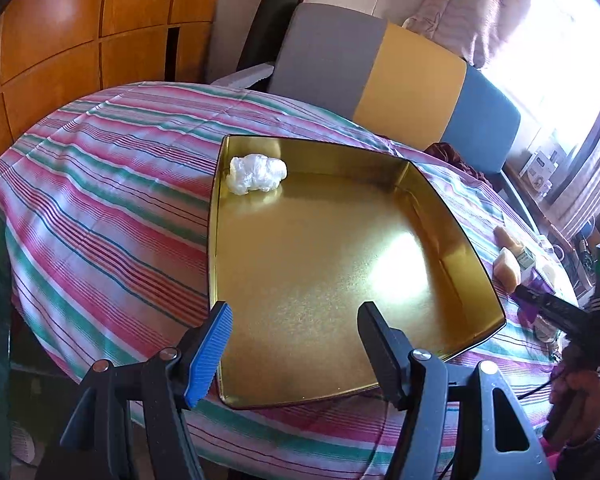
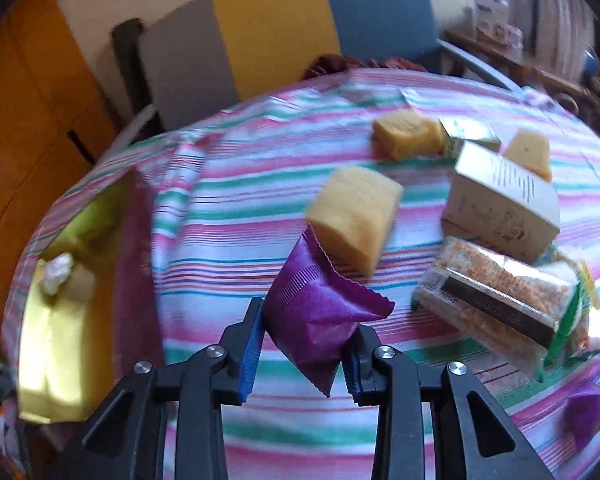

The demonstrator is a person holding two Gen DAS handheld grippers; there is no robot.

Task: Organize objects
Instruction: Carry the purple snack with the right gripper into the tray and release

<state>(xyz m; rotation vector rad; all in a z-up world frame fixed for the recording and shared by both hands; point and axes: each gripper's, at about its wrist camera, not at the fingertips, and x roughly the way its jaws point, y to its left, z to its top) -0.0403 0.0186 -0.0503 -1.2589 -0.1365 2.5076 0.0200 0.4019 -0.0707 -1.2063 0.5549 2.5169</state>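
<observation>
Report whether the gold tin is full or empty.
Nearly empty: the gold tin holds only a crumpled white plastic wad in its far corner.

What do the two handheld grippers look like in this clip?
Both the left gripper and the right gripper have matte black plastic linkage arms joined by round silver pivot bolts. Their jaws carry ribbed blue pads. No cable or marking on either can be told.
</observation>
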